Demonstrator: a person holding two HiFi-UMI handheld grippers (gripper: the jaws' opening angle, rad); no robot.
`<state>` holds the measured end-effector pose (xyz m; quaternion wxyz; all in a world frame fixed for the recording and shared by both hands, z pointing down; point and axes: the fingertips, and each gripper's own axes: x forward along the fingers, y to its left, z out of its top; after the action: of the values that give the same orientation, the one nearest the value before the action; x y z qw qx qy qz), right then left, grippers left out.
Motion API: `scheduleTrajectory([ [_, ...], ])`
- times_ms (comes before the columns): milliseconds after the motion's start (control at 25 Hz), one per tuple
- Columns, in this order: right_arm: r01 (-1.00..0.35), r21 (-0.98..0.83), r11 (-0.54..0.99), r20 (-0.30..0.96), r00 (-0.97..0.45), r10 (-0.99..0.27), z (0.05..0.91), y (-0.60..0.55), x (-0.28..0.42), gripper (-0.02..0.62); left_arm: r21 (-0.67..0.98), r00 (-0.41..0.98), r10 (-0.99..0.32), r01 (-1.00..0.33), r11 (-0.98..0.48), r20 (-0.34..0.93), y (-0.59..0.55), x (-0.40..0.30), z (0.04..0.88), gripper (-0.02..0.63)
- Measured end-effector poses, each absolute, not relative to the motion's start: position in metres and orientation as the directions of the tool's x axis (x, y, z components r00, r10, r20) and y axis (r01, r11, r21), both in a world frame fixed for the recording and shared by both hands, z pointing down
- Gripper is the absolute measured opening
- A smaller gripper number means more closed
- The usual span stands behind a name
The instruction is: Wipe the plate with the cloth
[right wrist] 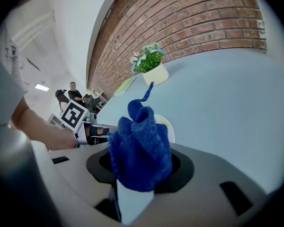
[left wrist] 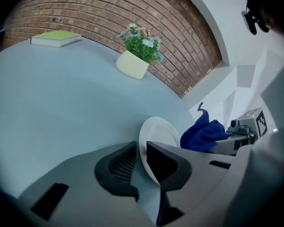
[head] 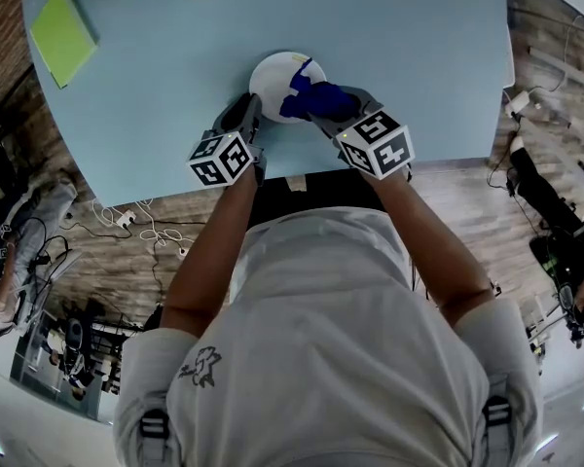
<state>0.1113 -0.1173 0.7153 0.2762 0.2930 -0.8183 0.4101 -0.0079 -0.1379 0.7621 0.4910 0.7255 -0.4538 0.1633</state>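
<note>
Fingers [left wrist: 116, 169] of the left gripper [left wrist: 141, 161] stand a little apart around the near rim of the white plate [left wrist: 157, 135]. A sliver of gap shows beside the rim, so they seem to bracket it rather than pinch it. The plate appears to lie on the pale blue desk [head: 419, 56], towards the person's side. The right gripper [right wrist: 138, 171] has its fingers clenched on a bunched blue cloth [right wrist: 141, 148], which hangs just over the plate's far-right part. I cannot tell whether the cloth touches the plate yet.

The main risk, as I judge it, is the plate moving. With the left fingers slack, a sideways stroke of the cloth could push the plate across the smooth desk or spin it out from between them. A push towards the person could send it off the near edge.

The cloth is held as a tight wad with a loose tail standing up. Little of it would meet the plate, and pressing harder could bring the hard fingertips down on the plate instead. A drag could also tug the wad out of the grip.

The flower pot [left wrist: 132, 64] and the green book [left wrist: 56, 38] sit well apart at the far side, out of harm's way.
</note>
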Motion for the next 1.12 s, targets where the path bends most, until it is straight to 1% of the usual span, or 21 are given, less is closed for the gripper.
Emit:
scheduleTrajectory([
  [240, -0.716, -0.496, 0.491, 0.694, -0.667, -0.271, 0.709, -0.118, 0.113, 0.156, 0.551, 0.533, -0.497, -0.825, -0.126, 0.685, -0.136, -0.008, 0.756, 0.054],
  [440, -0.722, -0.471, 0.506, 0.672, -0.666, -0.324, 0.691, -0.121, 0.110, 0.156, 0.524, 0.529, -0.533, -0.833, -0.178, 0.661, -0.144, -0.018, 0.728, 0.054],
  [640, -0.752, -0.428, 0.502, 0.631, -0.646, -0.430, 0.645, -0.121, 0.108, 0.156, 0.508, 0.592, -0.545, -0.801, -0.315, 0.595, -0.149, -0.010, 0.666, 0.048],
  [680, -0.764, -0.415, 0.495, 0.619, -0.635, -0.461, 0.635, -0.119, 0.106, 0.156, 0.509, 0.613, -0.543, -0.786, -0.350, 0.574, -0.147, -0.009, 0.652, 0.031],
  [800, -0.801, -0.376, 0.466, 0.576, -0.596, -0.559, 0.605, -0.110, 0.092, 0.156, 0.520, 0.696, -0.522, -0.716, -0.466, 0.492, -0.140, -0.009, 0.605, 0.008],
  [880, -0.820, -0.355, 0.448, 0.546, -0.571, -0.613, 0.582, -0.100, 0.082, 0.156, 0.516, 0.751, -0.492, -0.660, -0.545, 0.441, -0.128, -0.012, 0.571, 0.008],
  [1000, -0.847, -0.320, 0.425, 0.500, -0.532, -0.683, 0.549, -0.083, 0.073, 0.156, 0.465, 0.811, -0.448, -0.584, -0.666, 0.376, -0.110, -0.019, 0.522, 0.008],
  [1120, -0.871, -0.288, 0.398, 0.443, -0.490, -0.751, 0.518, -0.066, 0.064, 0.156, 0.431, 0.853, -0.416, -0.518, -0.739, 0.315, -0.092, -0.030, 0.485, 0.007],
])
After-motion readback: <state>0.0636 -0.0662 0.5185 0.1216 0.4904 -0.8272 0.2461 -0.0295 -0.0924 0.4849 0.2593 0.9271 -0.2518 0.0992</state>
